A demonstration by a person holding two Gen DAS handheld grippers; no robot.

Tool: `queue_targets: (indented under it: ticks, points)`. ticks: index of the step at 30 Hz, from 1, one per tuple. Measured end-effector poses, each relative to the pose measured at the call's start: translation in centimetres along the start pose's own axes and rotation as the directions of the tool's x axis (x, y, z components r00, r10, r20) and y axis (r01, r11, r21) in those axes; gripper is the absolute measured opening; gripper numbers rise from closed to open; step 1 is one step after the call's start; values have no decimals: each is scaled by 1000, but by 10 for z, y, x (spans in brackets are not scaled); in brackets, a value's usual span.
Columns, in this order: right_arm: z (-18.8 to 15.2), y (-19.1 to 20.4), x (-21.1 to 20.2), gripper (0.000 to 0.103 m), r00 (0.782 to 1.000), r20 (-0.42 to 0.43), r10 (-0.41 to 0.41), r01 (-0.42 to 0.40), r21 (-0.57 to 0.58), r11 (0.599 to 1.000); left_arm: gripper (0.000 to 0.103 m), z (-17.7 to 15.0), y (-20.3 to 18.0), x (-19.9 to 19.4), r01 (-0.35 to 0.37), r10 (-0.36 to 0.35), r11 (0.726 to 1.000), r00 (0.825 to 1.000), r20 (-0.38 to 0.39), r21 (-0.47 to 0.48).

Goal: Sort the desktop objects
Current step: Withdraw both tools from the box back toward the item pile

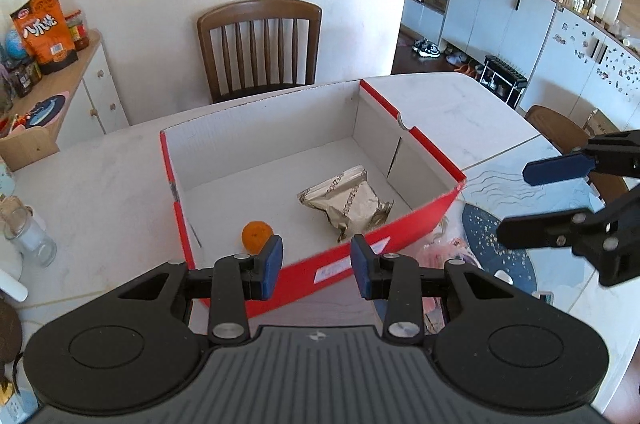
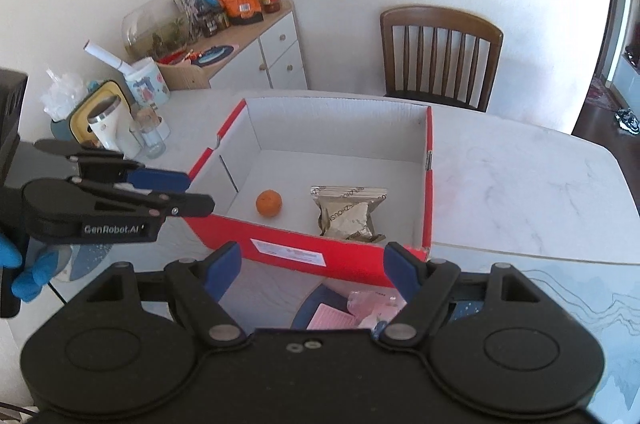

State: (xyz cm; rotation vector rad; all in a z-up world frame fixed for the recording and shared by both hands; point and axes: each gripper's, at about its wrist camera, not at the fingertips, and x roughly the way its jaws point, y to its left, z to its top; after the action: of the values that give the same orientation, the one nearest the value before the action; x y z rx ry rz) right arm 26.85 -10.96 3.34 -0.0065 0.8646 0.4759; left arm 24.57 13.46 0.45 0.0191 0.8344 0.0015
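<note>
A red cardboard box [image 1: 416,228] [image 2: 320,258] with a white inside stands open on the table. In it lie an orange [image 1: 256,235] [image 2: 269,202] and a crumpled silver snack packet [image 1: 352,202] [image 2: 347,213]. My left gripper [image 1: 316,264] is open and empty, hovering at the box's near wall; it also shows in the right wrist view [image 2: 192,190]. My right gripper [image 2: 314,264] is open and empty, just before the box's near wall, above a pink packet [image 2: 370,302] [image 1: 434,254] on a dark blue mat [image 1: 496,244]. It also shows in the left wrist view [image 1: 520,202].
A wooden chair [image 1: 260,44] [image 2: 438,54] stands behind the white marble table [image 2: 520,184]. A glass jar [image 1: 28,236], a white cup and a holder [image 2: 116,130] stand at the table's left. A sideboard [image 2: 256,44] with snack bags lines the wall.
</note>
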Motion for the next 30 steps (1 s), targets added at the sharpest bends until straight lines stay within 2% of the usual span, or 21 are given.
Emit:
queue_targets:
  ticks: [6, 10, 15, 24, 26, 30]
  points:
    - [-20, 8, -12, 88, 999, 32, -3, 3, 1, 1000, 35, -26, -7, -13, 0, 0, 1000, 1000, 23, 14]
    - [-36, 11, -19, 89, 999, 48, -8, 8, 10, 1000, 38, -41, -11, -19, 2, -3, 1000, 999, 32, 23]
    - [-56, 11, -25, 91, 997, 57, -46, 44, 31, 999, 57, -58, -15, -23, 6, -7, 999, 999, 40, 33]
    - [-96, 0, -29, 91, 990, 49, -133, 127, 117, 985, 81, -83, -20, -23, 10, -11, 999, 1000, 20, 32]
    - [-104, -3, -29, 91, 988, 42, -148, 141, 133, 981, 84, -87, -22, -23, 11, -11, 999, 1000, 12, 31]
    - [-117, -8, -27, 91, 983, 28, -180, 173, 162, 972, 95, -93, -25, -20, -13, 13, 1000, 1000, -9, 9]
